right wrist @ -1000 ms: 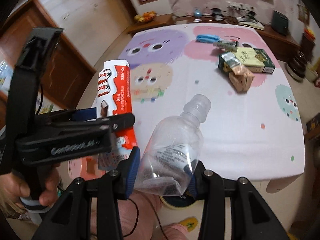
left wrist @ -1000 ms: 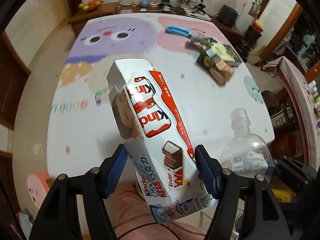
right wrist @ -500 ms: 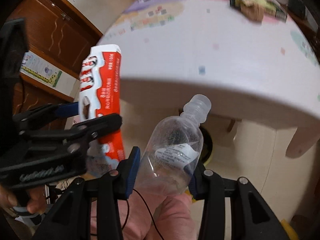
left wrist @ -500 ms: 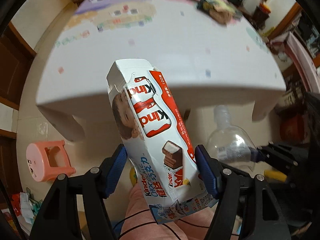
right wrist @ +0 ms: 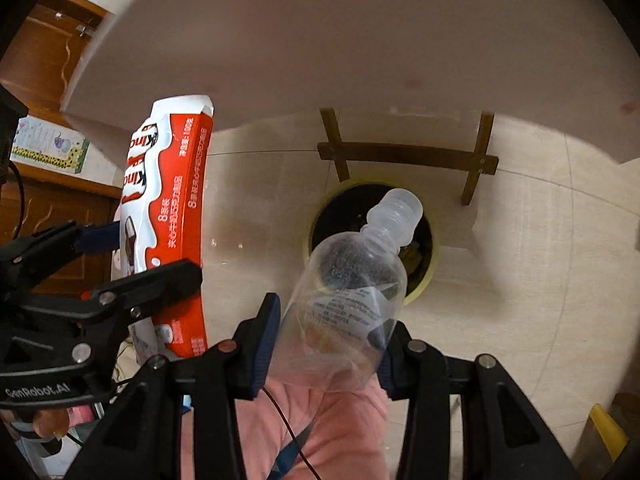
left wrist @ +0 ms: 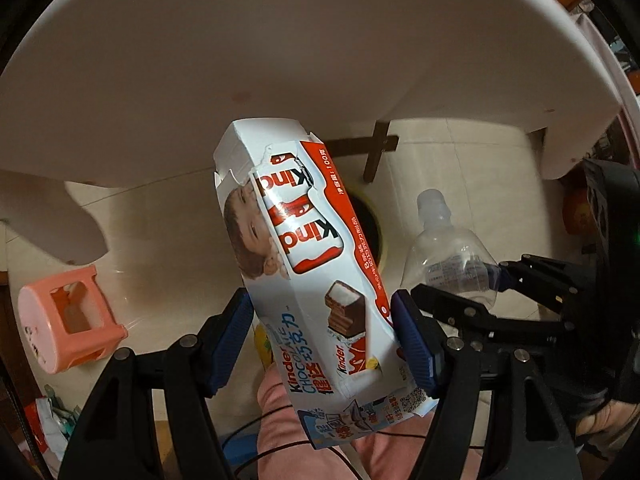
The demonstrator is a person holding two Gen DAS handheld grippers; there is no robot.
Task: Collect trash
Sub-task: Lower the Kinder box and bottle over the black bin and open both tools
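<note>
L gripper (left wrist: 322, 338) pinching Kinder box (left wrist: 304, 264), R gripper (right wrist: 326, 350) pinching clear bottle (right wrist: 352, 292) above bin (right wrist: 424, 280).

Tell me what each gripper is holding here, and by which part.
Left gripper clamps the Kinder chocolate box across its lower half. Right gripper clamps the clear plastic bottle near its base, neck pointing away.

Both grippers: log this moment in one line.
left gripper: holds Kinder box | right gripper: holds plastic bottle | bin: below table
</note>
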